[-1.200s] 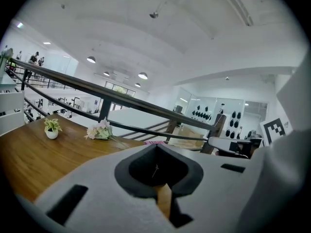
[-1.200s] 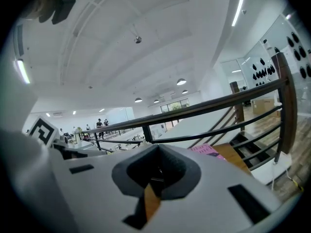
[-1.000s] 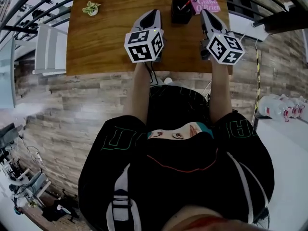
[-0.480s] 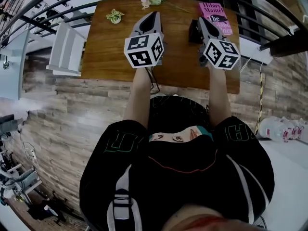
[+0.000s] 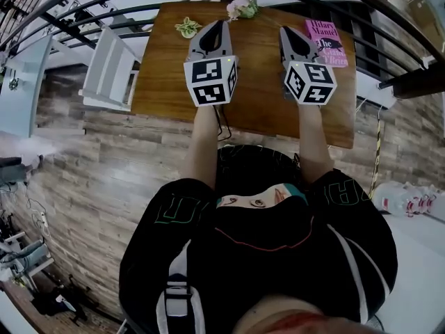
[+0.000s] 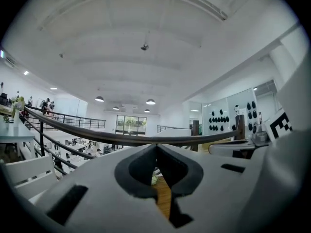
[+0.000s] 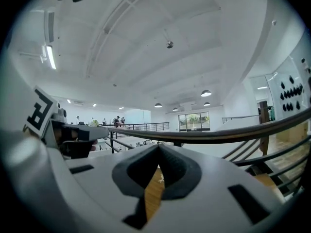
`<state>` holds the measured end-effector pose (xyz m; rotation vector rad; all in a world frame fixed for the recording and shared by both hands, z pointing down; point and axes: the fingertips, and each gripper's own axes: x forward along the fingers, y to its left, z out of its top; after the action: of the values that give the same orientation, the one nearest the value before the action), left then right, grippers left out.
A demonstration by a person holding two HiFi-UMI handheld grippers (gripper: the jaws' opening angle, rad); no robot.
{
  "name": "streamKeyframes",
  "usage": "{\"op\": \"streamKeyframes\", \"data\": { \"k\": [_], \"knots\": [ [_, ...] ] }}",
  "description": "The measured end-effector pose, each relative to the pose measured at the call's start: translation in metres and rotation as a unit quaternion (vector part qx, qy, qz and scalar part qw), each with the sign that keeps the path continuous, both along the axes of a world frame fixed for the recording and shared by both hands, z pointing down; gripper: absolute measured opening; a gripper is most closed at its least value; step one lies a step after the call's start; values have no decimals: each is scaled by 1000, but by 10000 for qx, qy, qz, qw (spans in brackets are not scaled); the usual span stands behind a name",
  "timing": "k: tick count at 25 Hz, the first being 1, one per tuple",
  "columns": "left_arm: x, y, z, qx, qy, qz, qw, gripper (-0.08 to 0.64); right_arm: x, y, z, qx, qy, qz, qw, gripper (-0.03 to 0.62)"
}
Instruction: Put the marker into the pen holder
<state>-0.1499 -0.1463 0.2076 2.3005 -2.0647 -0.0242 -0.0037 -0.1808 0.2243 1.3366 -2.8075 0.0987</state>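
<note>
Head view, looking steeply down: a person in a black top holds the left gripper (image 5: 221, 26) and the right gripper (image 5: 285, 32) side by side above a wooden table (image 5: 257, 106). A pink book (image 5: 327, 42) lies just right of the right gripper, and neither marker nor pen holder can be made out. Left gripper view: the left gripper (image 6: 156, 147) has its jaws pressed together with nothing between them, and a dark railing (image 6: 97, 135) crosses behind. Right gripper view: the right gripper (image 7: 158, 148) is likewise closed tip to tip and empty.

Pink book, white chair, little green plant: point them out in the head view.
pink book (image 5: 327, 39), head view, middle of its cover.
white chair (image 5: 111, 69), head view, its middle.
green plant (image 5: 187, 27), head view, centre of its leaves.
</note>
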Motion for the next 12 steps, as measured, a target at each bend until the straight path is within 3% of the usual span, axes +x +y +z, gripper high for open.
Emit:
{"op": "streamKeyframes", "data": {
  "k": [12],
  "knots": [
    [-33,4,-2,116,92,-53,9999,8,-36,-5,-12,151,-31,33,9999,2]
  ]
}}
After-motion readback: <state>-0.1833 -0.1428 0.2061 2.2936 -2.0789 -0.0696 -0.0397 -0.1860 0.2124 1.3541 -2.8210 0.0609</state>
